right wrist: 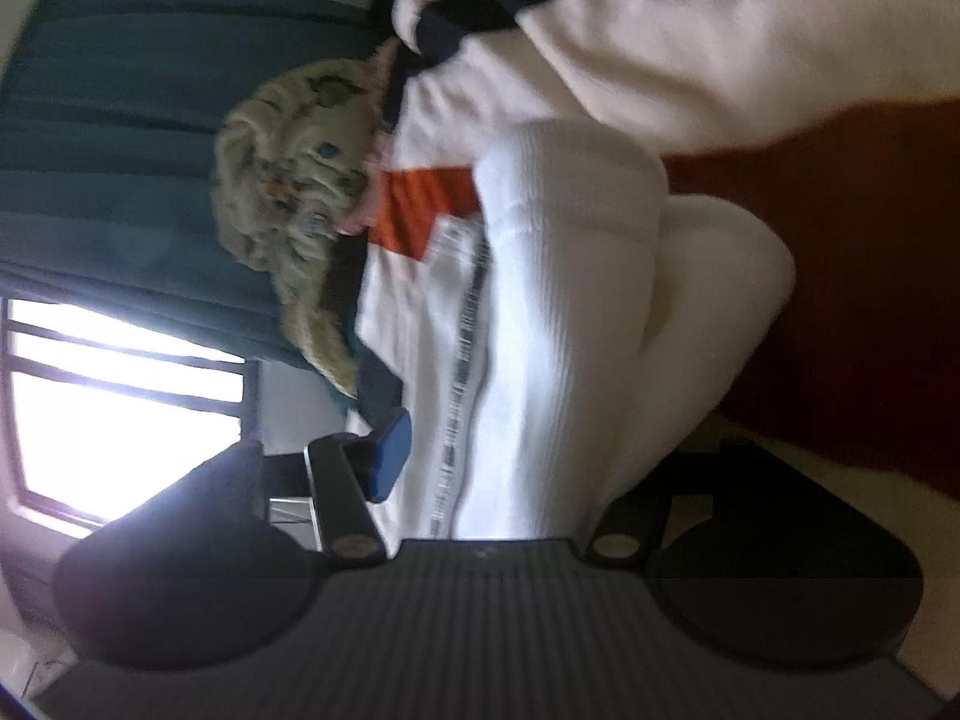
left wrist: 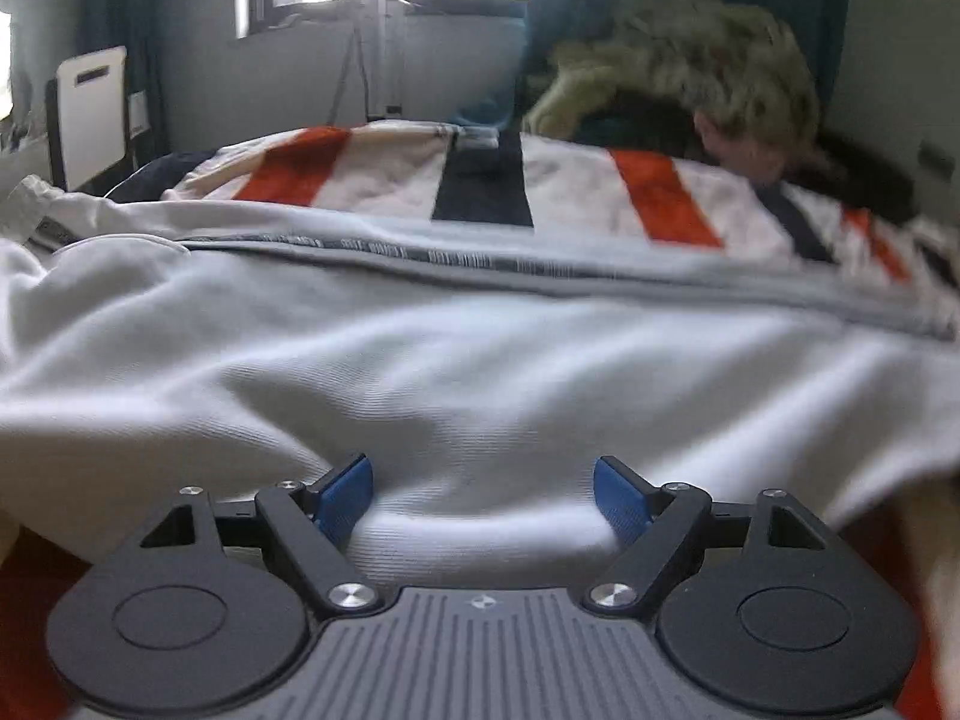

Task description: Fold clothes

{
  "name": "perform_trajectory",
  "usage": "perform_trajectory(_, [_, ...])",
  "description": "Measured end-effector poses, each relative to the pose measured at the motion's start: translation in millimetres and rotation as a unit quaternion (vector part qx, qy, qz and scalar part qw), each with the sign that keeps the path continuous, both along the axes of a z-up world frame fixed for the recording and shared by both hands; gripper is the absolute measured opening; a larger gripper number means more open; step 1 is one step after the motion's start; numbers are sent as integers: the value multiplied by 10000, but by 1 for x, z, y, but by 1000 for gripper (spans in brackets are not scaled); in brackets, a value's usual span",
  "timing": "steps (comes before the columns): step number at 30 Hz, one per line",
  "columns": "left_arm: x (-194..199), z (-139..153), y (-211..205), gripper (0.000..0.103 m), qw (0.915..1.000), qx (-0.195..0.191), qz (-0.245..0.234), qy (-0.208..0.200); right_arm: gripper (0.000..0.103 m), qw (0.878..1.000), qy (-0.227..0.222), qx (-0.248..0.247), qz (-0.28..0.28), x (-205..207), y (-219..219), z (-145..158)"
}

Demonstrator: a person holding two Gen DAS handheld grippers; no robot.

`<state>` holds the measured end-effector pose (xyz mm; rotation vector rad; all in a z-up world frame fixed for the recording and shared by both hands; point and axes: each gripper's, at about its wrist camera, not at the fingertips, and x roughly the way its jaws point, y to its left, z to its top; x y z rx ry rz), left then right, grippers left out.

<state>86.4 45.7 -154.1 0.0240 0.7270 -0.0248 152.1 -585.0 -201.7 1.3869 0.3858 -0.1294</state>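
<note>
White garment (left wrist: 480,348) lies spread over a striped cloth (left wrist: 372,168) of red, cream and navy. Left gripper (left wrist: 483,495): jaws apart, blue pads (left wrist: 345,495) either side of a fabric ridge, not pressing. Right gripper (right wrist: 510,462): bunched white fabric fills its jaws; far finger hidden, grip cannot be told. Beyond: a shaggy green heap (left wrist: 690,54).

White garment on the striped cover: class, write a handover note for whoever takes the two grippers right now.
Left gripper: open, a bulge of the white garment between its pads, not pinched.
Right gripper: appears shut on a thick bunch of it; one finger hidden.
Garment lies rumpled on the striped cover; olive pile behind.
Done: no finished fold visible. Left: fold it.
</note>
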Motion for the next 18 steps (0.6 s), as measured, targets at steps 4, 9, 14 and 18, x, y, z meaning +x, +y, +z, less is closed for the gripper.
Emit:
perform_trajectory(4, [-3,-5,-4,83,9999,130,-13,-32,61,10000,-13,-58,-50,0,-2,-3])
perform_trajectory(9, [-3,-2,-4,84,9999,138,-3,-14,57,9988,332,2,-363,2,-10,-18])
perform_trajectory(14, [2,2,-3,84,9999,143,9,8,31,9949,626,-582,-528,7,-9,-9])
perform_trajectory(18, [4,3,-2,84,10000,80,36,43,12,9909,722,-967,-592,8,-9,-2])
